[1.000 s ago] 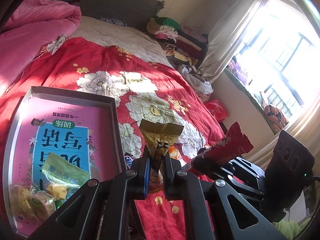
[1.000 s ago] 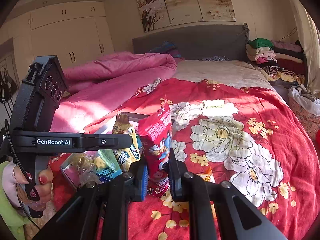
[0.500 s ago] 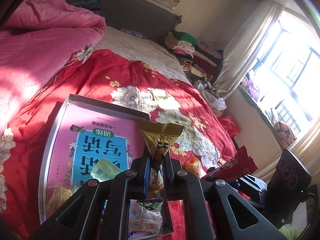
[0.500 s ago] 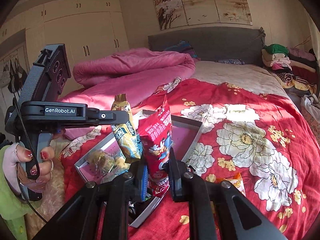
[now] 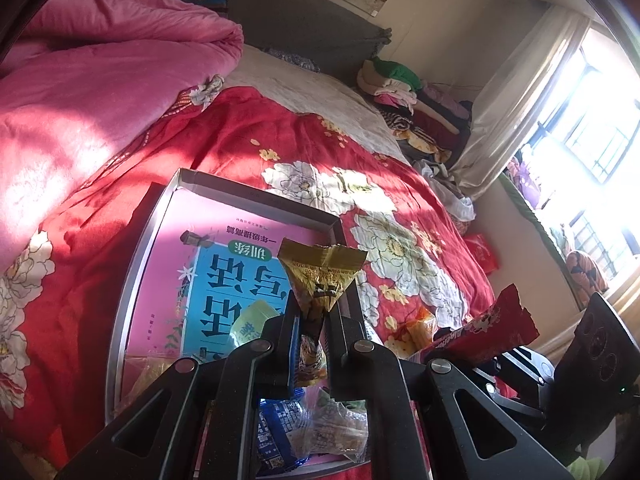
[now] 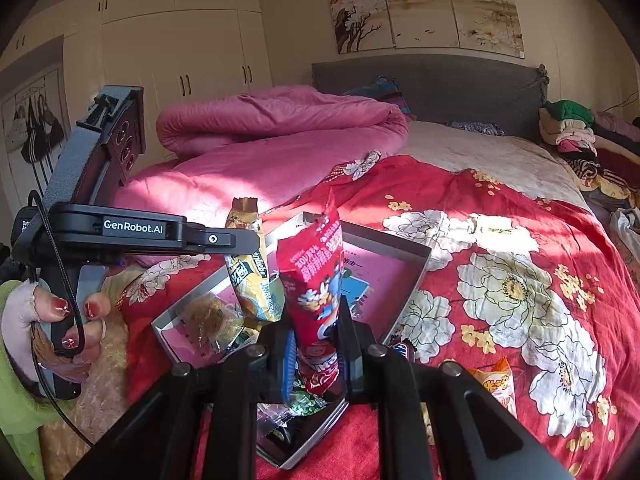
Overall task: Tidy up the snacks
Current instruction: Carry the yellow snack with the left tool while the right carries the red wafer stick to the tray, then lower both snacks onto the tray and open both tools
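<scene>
My left gripper (image 5: 313, 322) is shut on a gold snack packet (image 5: 320, 276) and holds it over the near end of a shallow grey tray (image 5: 256, 194) with a pink printed bottom. My right gripper (image 6: 318, 330) is shut on a red snack bag (image 6: 316, 280), upright over the same tray (image 6: 416, 280). Several small wrapped snacks (image 5: 320, 436) lie in the tray's near end. The red bag (image 5: 480, 336) shows at right in the left wrist view. The gold packet (image 6: 250, 268) shows in the right wrist view.
The tray lies on a red flowered bedspread (image 6: 500, 280). An orange snack packet (image 6: 496, 386) lies on the bedspread right of the tray. A pink duvet (image 6: 272, 136) is heaped at the far left. Folded clothes (image 6: 572, 128) are stacked by the headboard.
Both grippers have moved left and over the tray, each still holding its packet. The tray now sits under both of them.
</scene>
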Demonstrator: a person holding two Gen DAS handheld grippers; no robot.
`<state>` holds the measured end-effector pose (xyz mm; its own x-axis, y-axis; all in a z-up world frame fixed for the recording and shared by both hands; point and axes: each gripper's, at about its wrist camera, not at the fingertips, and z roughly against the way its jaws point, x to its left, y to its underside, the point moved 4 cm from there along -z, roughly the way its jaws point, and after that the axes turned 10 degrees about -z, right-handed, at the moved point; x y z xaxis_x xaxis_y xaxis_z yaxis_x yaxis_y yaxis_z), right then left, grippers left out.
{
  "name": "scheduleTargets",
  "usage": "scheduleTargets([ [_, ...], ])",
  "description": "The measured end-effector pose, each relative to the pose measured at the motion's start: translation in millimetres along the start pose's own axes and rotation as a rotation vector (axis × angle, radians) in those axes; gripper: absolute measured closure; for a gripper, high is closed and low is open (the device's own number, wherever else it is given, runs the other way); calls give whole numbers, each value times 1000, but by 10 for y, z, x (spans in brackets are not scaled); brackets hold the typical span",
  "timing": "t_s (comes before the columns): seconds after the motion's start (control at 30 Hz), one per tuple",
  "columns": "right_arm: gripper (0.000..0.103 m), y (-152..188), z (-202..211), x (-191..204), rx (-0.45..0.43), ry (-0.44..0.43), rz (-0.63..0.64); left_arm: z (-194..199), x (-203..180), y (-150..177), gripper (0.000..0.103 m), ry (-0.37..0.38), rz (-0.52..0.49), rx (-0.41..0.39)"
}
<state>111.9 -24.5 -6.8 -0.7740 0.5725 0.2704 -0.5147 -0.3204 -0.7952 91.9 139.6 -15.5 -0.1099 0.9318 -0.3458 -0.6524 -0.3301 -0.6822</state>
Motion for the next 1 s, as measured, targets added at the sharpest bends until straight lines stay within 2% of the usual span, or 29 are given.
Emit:
scheduleTargets([
  [0.37,86,14,-143,74,8,32,34,-118,93,77,93,-39,2,34],
  [0.63,86,194,-356,162,73,74,120,-204,141,128,93,-51,14,65],
  [0.93,84,320,-396,210,133,24,105,-217,201,143,93,-52,43,70],
  [1.0,80,327,-381,217,136,9,98,-222,225,146,93,-54,53,74],
])
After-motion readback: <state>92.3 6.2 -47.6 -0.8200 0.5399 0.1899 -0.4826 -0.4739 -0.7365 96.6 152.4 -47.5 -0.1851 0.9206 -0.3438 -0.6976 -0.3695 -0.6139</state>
